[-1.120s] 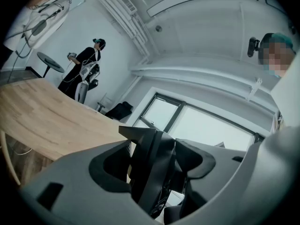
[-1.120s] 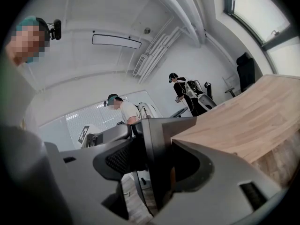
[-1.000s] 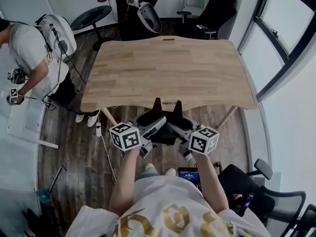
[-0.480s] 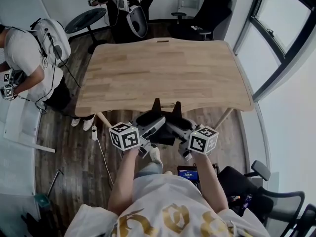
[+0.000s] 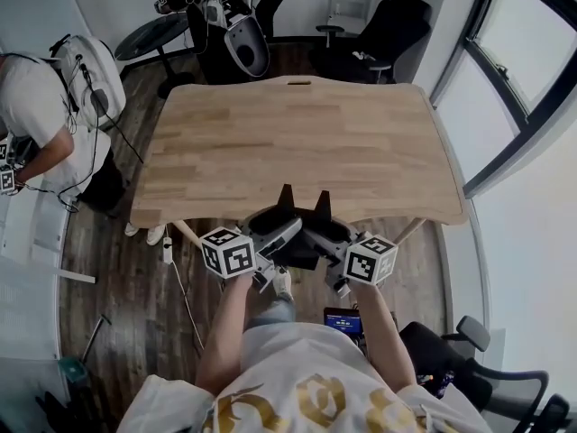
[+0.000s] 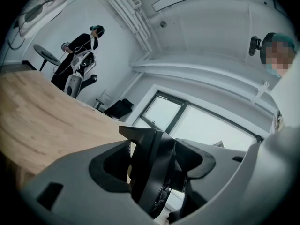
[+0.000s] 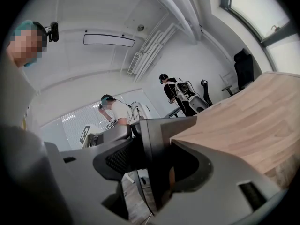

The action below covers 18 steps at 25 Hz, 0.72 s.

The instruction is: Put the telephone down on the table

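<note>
Just off the near edge of the table point(image 5: 297, 142), the left gripper point(image 5: 286, 195) and right gripper point(image 5: 322, 200) have their jaws pressed together on nothing. What appears to be the telephone point(image 5: 343, 318), its screen lit, sits farther back from the table. It is judged stiff, slick and fragile, so grip its long edges.

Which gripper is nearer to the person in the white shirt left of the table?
Left. The left gripper is at the near edge of the table, toward the person in the white shirt; the right gripper sits beside it, farther away.
</note>
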Motion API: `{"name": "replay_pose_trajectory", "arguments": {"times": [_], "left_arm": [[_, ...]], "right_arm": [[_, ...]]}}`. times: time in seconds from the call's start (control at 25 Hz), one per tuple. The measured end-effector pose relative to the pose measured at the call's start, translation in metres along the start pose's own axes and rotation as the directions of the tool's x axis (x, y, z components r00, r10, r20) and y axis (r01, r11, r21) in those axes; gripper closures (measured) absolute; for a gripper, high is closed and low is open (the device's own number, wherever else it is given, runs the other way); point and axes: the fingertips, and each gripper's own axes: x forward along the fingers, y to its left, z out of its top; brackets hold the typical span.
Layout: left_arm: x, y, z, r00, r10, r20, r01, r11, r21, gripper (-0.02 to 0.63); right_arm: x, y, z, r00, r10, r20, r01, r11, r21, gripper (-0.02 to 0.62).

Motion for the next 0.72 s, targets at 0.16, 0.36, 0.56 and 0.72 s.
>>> {"name": "replay_pose_trajectory", "arguments": {"times": [0.16,0.36,0.56,0.72], "left_arm": [[0.014,0.029,0.004,1.000,0.005,-0.008,-0.005,1.000,-0.012,0.333],[0.045,0.086,0.037,1.000,-0.003,-0.024,0.002,0.999,-0.052,0.333],[0.069,0.135,0.063,0.999,-0.010,-0.041,0.007,0.997,-0.075,0.333],[0.081,0.168,0.083,0.999,-0.013,-0.045,0.010,0.996,-0.084,0.333]], "right_arm": [[0.021,-0.025,0.002,1.000,-0.001,-0.015,0.001,1.000,0.013,0.360],[0.071,-0.067,0.030,0.999,-0.029,-0.042,0.030,0.999,0.036,0.360],[0.113,-0.103,0.050,0.997,-0.047,-0.055,0.050,0.997,0.055,0.360],[0.145,-0.124,0.064,0.997,-0.055,-0.056,0.058,0.997,0.059,0.360]]}}
